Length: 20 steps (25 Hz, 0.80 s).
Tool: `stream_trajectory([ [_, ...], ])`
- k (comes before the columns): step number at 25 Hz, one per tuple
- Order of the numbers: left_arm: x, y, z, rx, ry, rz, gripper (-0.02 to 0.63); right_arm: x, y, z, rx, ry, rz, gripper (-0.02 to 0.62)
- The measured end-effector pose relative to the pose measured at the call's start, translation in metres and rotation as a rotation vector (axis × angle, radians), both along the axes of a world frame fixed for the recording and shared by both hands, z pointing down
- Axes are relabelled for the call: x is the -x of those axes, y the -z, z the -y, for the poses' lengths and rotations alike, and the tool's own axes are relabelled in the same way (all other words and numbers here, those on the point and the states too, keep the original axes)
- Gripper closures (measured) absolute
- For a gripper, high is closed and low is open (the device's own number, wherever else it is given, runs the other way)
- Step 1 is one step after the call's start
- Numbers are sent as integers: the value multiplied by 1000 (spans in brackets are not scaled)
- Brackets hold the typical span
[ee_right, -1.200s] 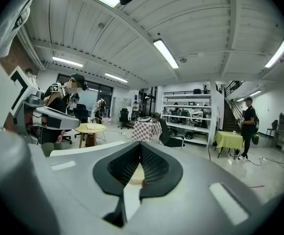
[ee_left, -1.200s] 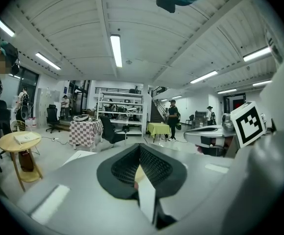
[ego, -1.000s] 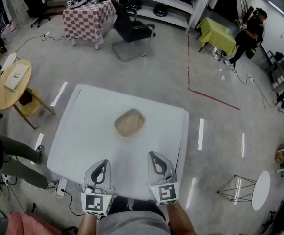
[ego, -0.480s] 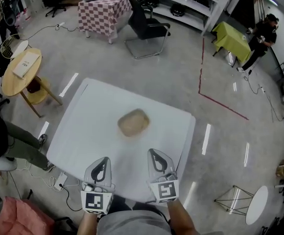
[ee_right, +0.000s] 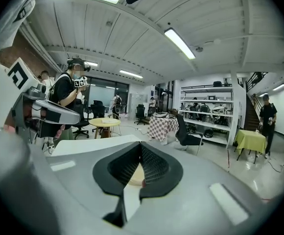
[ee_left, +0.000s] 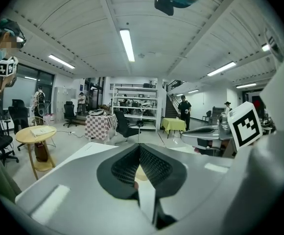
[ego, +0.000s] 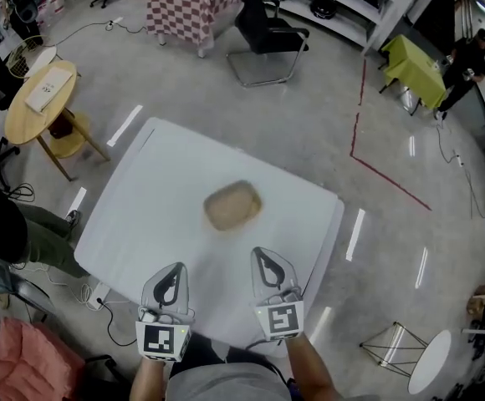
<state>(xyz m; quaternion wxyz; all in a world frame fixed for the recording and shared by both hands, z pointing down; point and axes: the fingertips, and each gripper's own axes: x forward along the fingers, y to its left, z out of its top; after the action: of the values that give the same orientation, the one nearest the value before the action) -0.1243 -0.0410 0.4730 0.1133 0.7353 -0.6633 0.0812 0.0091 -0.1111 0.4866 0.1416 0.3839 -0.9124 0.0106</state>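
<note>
Tan lump [ego: 232, 206] on table [ego: 142, 215], well ahead of left gripper [ego: 174, 271] and right gripper [ego: 264, 257], jaws closed, empty.

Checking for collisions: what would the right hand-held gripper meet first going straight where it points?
Most likely the tan rounded lump on the white table, seen straight past the closed jaws of the right hand-held gripper. Only bare tabletop lies between, though depth is uncertain.

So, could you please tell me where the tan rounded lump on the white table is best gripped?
Probably across the middle of the tan rounded lump, from above: it lies low and flat on the white table, slightly wider than deep, with nothing beside it. The right gripper, now shut, is nearest.
</note>
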Motion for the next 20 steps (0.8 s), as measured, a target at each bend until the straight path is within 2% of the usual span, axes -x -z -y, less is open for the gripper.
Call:
stream_trajectory([
  [6,1,-25,19,26,12,-29,594,8,-35,17,49,26,-25,591],
  [20,9,-86,44,80,26,-44,594,26,-105,41,91,86,-96,591],
])
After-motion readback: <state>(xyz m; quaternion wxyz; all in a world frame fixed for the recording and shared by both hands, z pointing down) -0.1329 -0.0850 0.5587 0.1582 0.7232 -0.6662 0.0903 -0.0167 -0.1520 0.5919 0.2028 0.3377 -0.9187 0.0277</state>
